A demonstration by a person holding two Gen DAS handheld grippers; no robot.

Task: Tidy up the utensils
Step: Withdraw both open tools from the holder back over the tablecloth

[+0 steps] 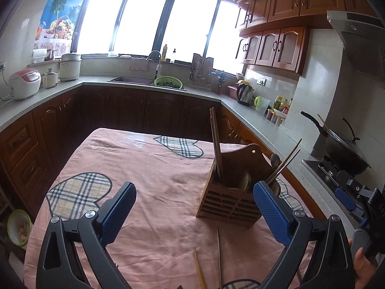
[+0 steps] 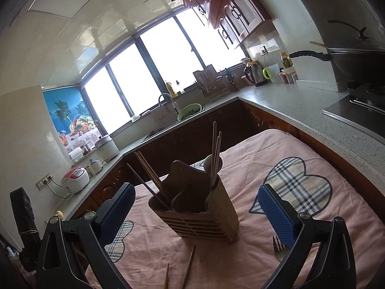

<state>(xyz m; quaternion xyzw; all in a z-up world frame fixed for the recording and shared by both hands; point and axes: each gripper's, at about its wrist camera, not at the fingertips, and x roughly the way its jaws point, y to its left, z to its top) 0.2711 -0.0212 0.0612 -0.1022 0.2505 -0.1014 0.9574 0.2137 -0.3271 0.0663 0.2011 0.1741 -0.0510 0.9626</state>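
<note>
A brown wooden utensil holder (image 1: 228,192) (image 2: 199,207) stands upright on the pink cloth, with several chopsticks (image 1: 215,142) (image 2: 215,154) and spoons sticking out of it. Two loose chopsticks (image 1: 217,252) (image 2: 189,267) lie on the cloth in front of it. A metal fork (image 2: 278,246) lies by the right gripper's right finger. My left gripper (image 1: 195,209) hovers open over the cloth, the holder near its right finger. My right gripper (image 2: 196,213) is open too, its blue pads on either side of the holder without touching it.
The pink cloth with plaid hearts (image 1: 154,180) covers a table ringed by grey counters (image 1: 255,118). A wok (image 1: 346,149) sits on the stove at right. A sink with a green colander (image 1: 168,82), a kettle (image 1: 245,94) and rice cookers (image 1: 24,83) stand on the counters.
</note>
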